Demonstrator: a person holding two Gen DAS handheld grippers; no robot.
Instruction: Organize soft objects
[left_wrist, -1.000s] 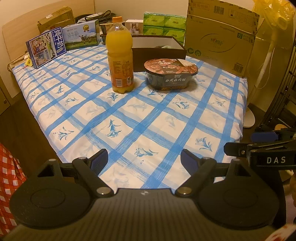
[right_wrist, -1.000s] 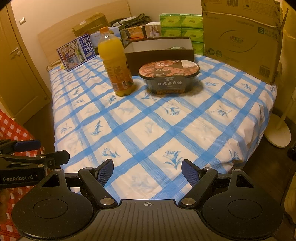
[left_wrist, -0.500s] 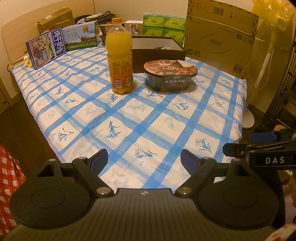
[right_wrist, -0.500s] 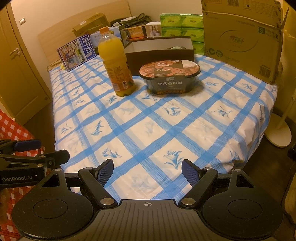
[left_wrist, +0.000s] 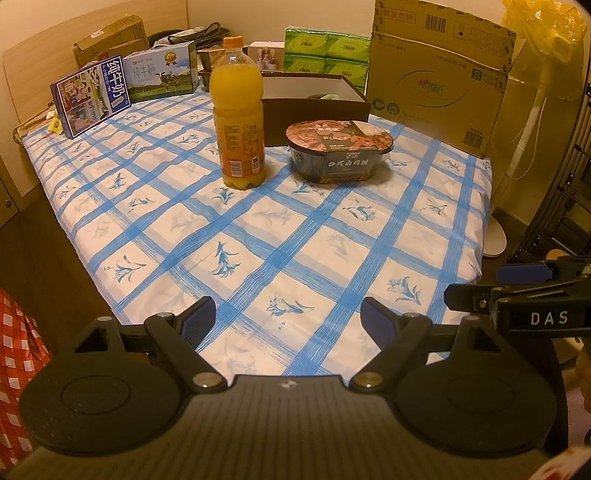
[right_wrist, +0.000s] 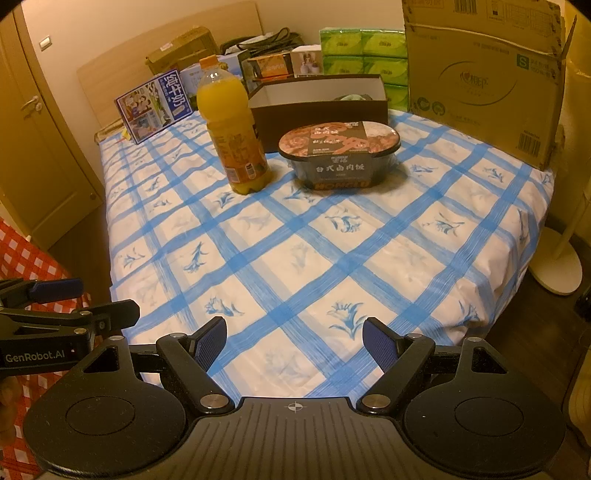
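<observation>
Blue-checked bed sheet (left_wrist: 258, 236) carries an orange juice bottle (left_wrist: 238, 122), with a sealed rice bowl (left_wrist: 340, 149) just beside it; left tool (left_wrist: 288, 319) and right tool (right_wrist: 293, 338) hover released, well apart from the bottle.

Soft item: you are seeing a pale green, rumpled thing (left_wrist: 328, 96) (right_wrist: 351, 98) peeking just over the rim at the right end of the brown box. The wall is hiding most of it, so you cannot tell its kind.
Brown box: the brown box (left_wrist: 317, 107) (right_wrist: 321, 114) is sitting open-topped and upright, showing you a white inside.
Tissue packs: the green tissue packs (left_wrist: 327, 55) (right_wrist: 364, 51) are standing stacked in two rows just behind the box.
</observation>
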